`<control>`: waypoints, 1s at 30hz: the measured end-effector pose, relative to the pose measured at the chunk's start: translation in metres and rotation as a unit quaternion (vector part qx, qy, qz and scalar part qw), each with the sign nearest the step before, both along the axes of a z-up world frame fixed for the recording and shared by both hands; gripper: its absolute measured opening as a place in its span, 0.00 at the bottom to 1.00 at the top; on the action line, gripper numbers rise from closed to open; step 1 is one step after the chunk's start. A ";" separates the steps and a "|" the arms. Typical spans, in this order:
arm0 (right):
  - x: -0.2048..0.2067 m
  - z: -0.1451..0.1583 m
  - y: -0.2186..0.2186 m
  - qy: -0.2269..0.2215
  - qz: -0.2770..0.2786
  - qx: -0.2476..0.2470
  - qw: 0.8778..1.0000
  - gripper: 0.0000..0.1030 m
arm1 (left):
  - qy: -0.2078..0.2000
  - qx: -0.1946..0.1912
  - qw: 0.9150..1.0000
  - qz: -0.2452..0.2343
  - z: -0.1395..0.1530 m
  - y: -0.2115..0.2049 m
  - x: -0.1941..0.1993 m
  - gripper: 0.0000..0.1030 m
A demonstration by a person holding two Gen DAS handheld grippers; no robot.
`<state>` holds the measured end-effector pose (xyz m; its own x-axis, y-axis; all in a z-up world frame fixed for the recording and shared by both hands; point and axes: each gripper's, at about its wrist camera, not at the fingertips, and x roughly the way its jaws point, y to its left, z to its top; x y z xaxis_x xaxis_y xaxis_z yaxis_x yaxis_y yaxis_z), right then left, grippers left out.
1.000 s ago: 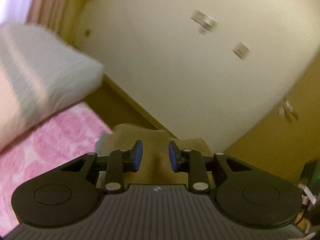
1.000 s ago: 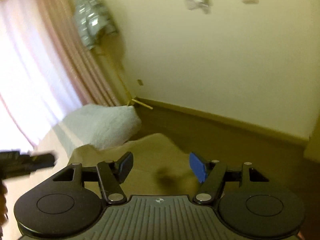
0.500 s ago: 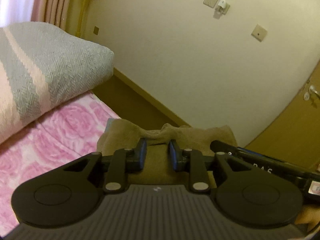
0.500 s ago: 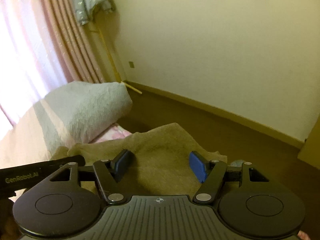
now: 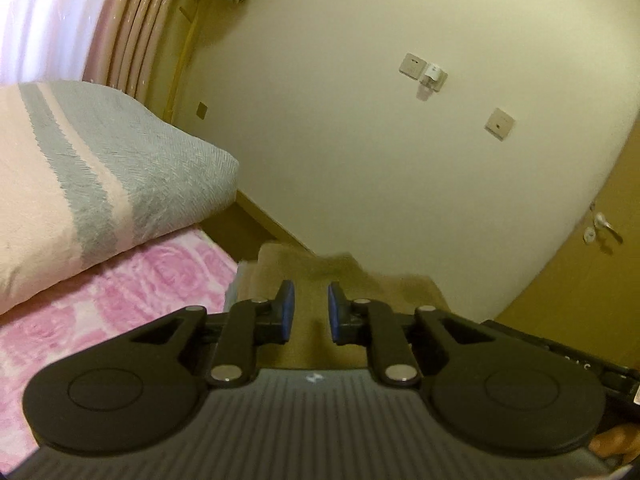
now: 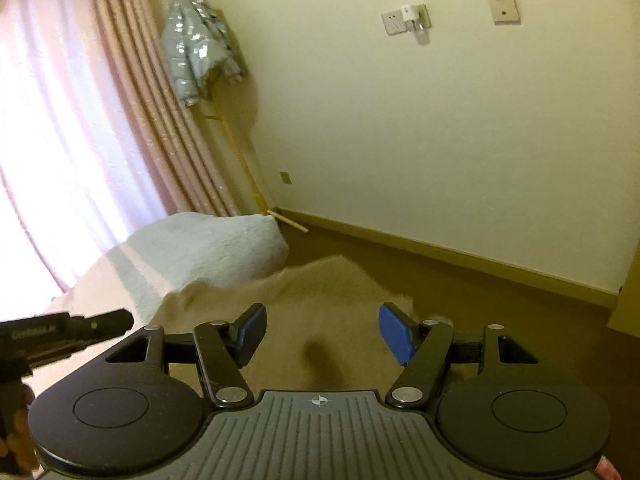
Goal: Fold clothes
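Observation:
A tan garment (image 5: 348, 276) lies on the bed's corner, spread under and ahead of both grippers (image 6: 320, 292). My left gripper (image 5: 311, 308) hovers over it with its jaws closing to a narrow gap. The blue pads stand apart, and only the cloth lying beneath shows through the gap. My right gripper (image 6: 322, 328) stands wide open above the same garment, nothing between its fingers. The left gripper's body (image 6: 68, 332) shows at the left edge of the right wrist view. The right one's body (image 5: 560, 356) shows at the right edge of the left wrist view.
A folded grey and pink striped blanket (image 5: 100, 184) lies on the pink rose bedspread (image 5: 120, 292), left of the garment. Beyond the bed's corner are brown floor (image 6: 460, 280) and a cream wall. A silver puffer jacket (image 6: 196, 52) hangs by the pink curtain. A door (image 5: 600, 248) stands far right.
The left jaws have narrowed. Both grippers have shifted over the tan garment, which now lies flatter than the bunched ridge seen half a second ago. The right jaws kept their width.

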<state>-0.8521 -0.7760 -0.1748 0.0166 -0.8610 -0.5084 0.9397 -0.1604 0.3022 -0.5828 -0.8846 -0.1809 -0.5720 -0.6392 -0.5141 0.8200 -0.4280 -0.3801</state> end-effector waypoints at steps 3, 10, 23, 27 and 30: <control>0.014 -0.006 0.029 0.019 0.025 0.002 1.000 0.65 | -0.034 0.013 0.999 0.002 -0.014 0.017 0.000 0.12; 0.044 -0.053 0.030 0.068 0.045 0.051 0.995 0.65 | -0.078 0.033 0.996 0.019 -0.040 0.027 -0.005 0.15; 0.046 -0.040 0.054 0.042 0.050 0.066 0.996 0.65 | -0.100 0.040 0.994 0.030 -0.021 0.054 -0.014 0.14; 0.046 -0.029 0.064 0.038 0.042 0.082 0.995 0.65 | -0.121 0.044 0.991 0.037 -0.005 0.062 -0.013 0.15; 0.046 -0.016 0.074 0.035 0.035 0.087 0.995 0.65 | -0.147 0.064 0.986 0.042 0.007 0.073 -0.015 0.22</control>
